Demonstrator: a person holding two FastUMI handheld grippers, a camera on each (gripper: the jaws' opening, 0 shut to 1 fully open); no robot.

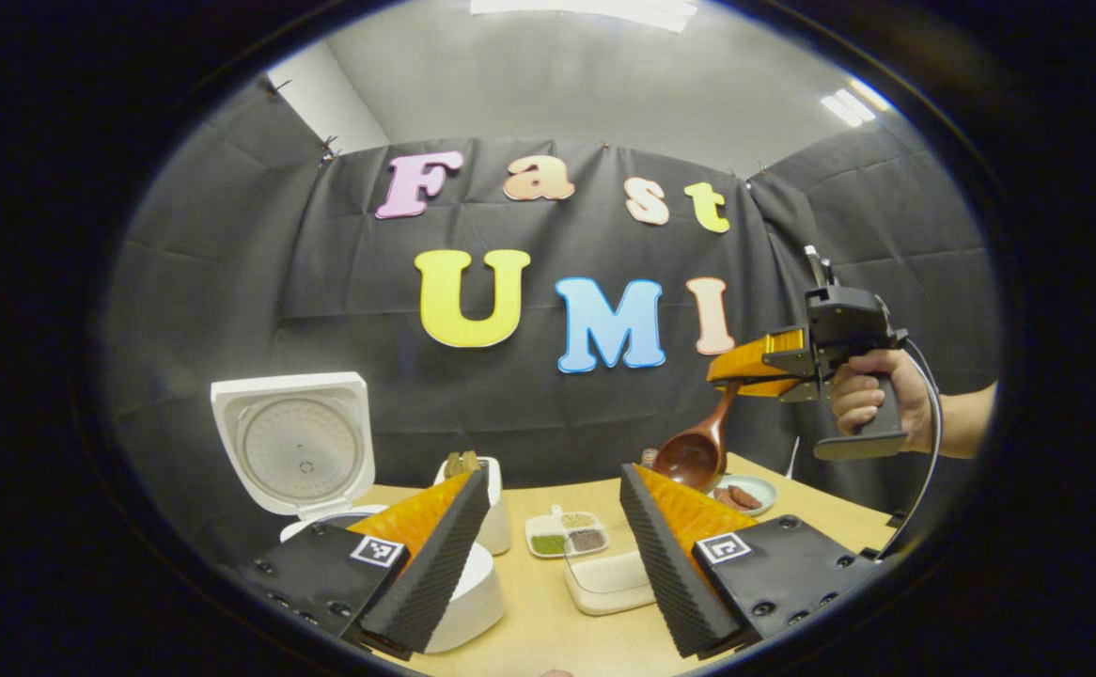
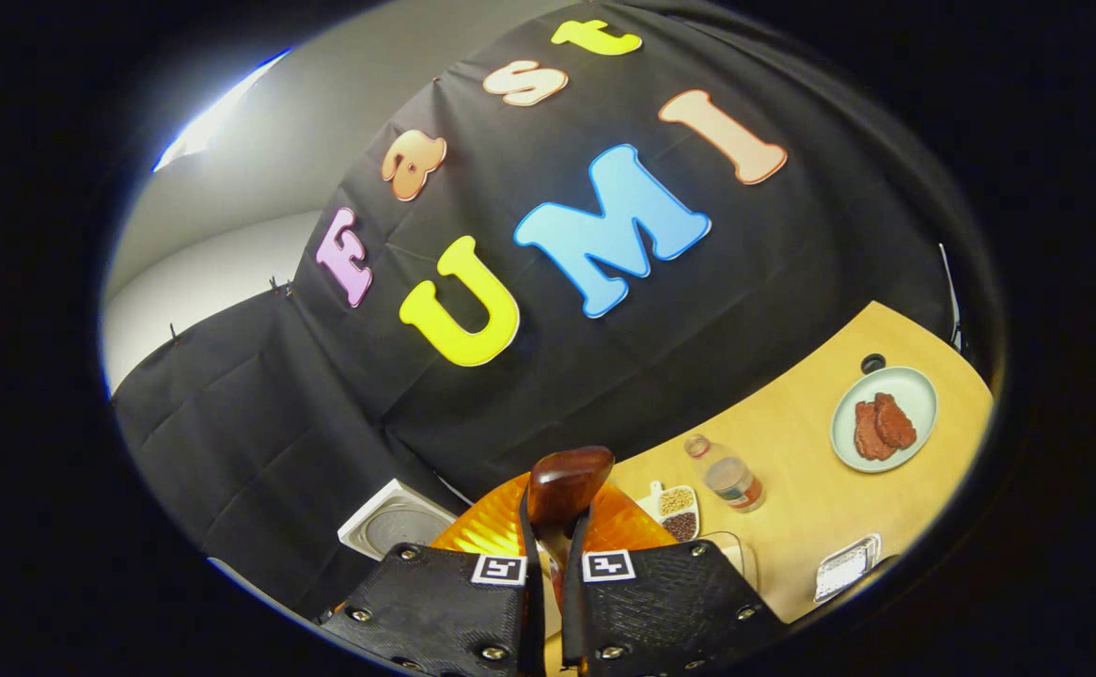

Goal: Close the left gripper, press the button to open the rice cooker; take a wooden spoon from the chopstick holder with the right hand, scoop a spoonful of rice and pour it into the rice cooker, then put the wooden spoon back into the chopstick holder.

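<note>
The white rice cooker [image 1: 459,602] stands at the left with its lid [image 1: 294,449] raised; the lid [image 2: 393,522] also peeks in beside my right fingers. My left gripper [image 1: 553,475] is open and holds nothing, its fingers on either side of the white chopstick holder [image 1: 493,508] and a white rice container [image 1: 609,581]. At the right, a hand holds my right gripper [image 1: 745,371] above the table. It is shut on the handle of the wooden spoon [image 1: 694,453], whose bowl hangs downward. In the right gripper view, the spoon's bowl [image 2: 567,480] sticks out past my shut right gripper [image 2: 553,541].
On the wooden table [image 2: 792,489] are a small divided dish of grains [image 1: 567,536], a pale plate with brown meat pieces [image 2: 886,406], a lying bottle [image 2: 727,478] and a small tray [image 2: 847,566] near the front edge. Black cloth walls close in the back and sides.
</note>
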